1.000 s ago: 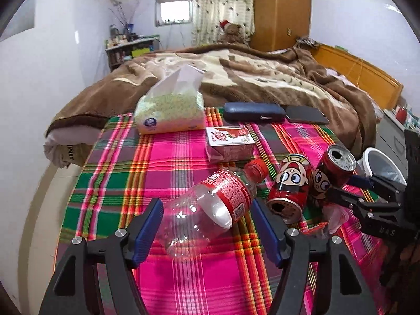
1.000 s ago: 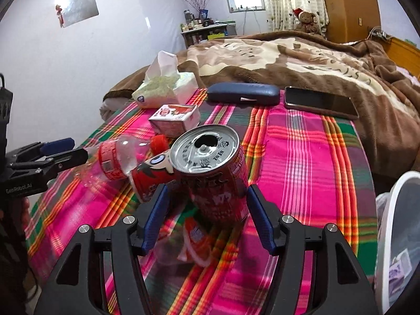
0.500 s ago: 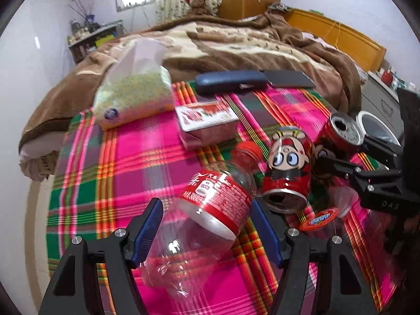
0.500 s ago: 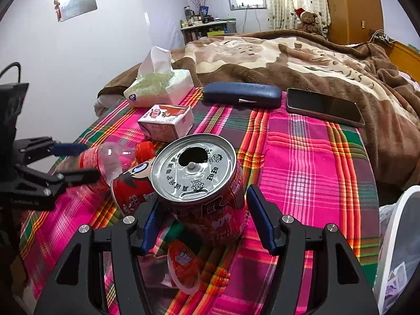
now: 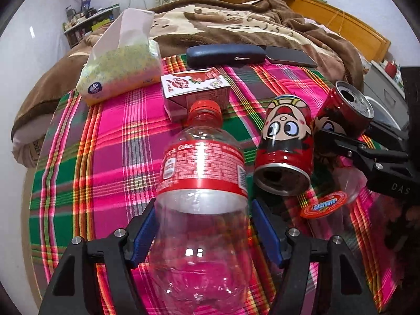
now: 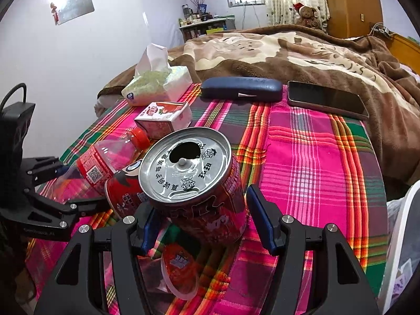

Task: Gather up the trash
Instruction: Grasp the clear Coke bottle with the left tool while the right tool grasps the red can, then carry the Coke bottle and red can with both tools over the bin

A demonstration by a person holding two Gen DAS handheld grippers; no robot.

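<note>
The left gripper (image 5: 203, 233) reaches low and level over the near edge of the plaid-covered table (image 5: 110, 141), its two blue pads (image 5: 143, 232) pressed against the sides of the clear plastic bottle (image 5: 202, 183). The bottle lies lengthwise between them, red cap pointing toward the far edge, so this tool grips the bottle's lower body.

The right gripper (image 6: 202, 223) comes in from the table's right side, tilted slightly downward. Its pads stand on either side of the opened red can (image 6: 195, 183). The left pad meets the can's wall, but a narrow gap shows at the right pad, so I cannot tell whether the can is truly clamped.

Counted: one bottle, and two red cartoon cans. The second can (image 5: 284, 144) lies on its side between the bottle and the held can, touching the latter. One small juice carton (image 5: 195, 92) sits just beyond the bottle cap. One clear jelly cup (image 5: 325, 204) with an orange lid lies below the right gripper near the table's near edge.

Along the far edge sit one tissue pack (image 5: 120, 73), one dark blue glasses case (image 5: 225, 55) and one phone (image 6: 326, 99). A white bin (image 6: 401, 249) stands off the table's right edge.
</note>
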